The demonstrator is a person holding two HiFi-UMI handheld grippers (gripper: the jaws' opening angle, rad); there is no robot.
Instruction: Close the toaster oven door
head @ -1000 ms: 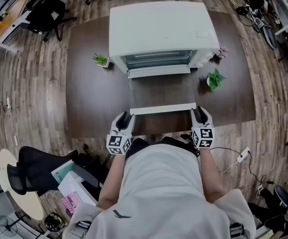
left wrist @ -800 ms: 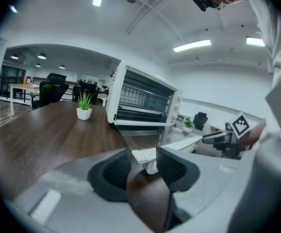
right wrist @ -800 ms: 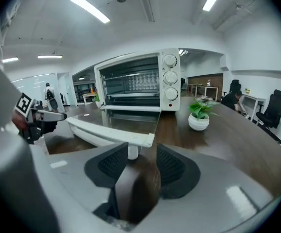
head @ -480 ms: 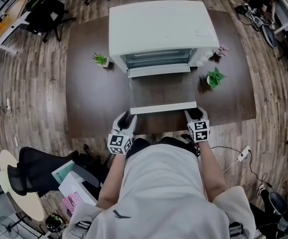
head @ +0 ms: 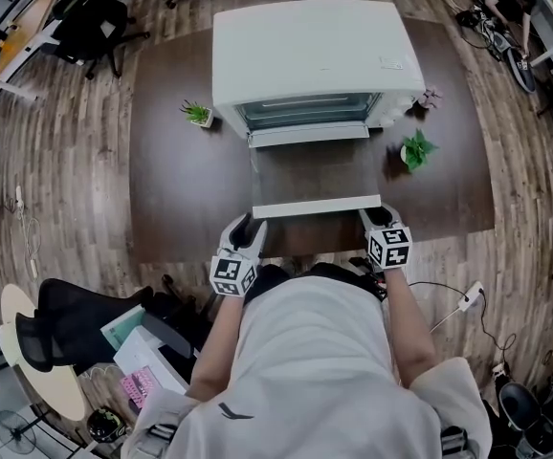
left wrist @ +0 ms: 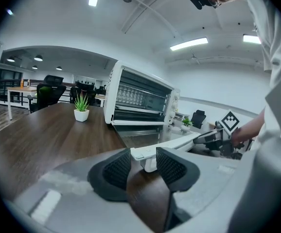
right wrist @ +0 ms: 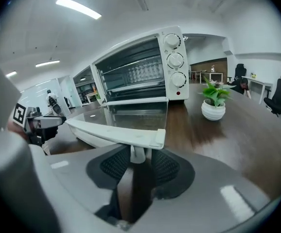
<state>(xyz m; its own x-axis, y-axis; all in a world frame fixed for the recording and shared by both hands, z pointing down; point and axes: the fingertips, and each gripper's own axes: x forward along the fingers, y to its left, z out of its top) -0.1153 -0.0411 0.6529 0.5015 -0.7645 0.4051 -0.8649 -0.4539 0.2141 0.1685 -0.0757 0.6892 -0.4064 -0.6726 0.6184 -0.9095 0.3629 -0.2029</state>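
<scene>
**A:** ok so what did the head view show?

**B:** The white oven [head: 315, 60] sat at the far side of the dark worktop [head: 176, 185]. Its door [head: 315, 168] was dropped flat toward the person, with the handle [head: 317, 207] along the near edge. The left gripper [head: 242, 229] was at the handle's left end and the right gripper [head: 376, 219] at its right end. There was a little green on each side of the oven too, a left plant [head: 197, 114] and a right plant [head: 415, 150].

**A:** and the left gripper view?

**B:** The jaws were narrow, with the handle's end piece sitting right at the tips. Both pads looked to be touching it, so I'd call that a hold. Behind it the oven stood open, and the left plant was beside it on the worktop.

**A:** right gripper view?

**B:** Its jaws were closing around the handle's post but weren't clamped. One pad was against the post and a sliver of gap showed on the other side. The door glass lay level just past the handle, and the three knobs [right wrist: 174, 59] ran down the oven's front. The right plant stood off to the right.
</scene>
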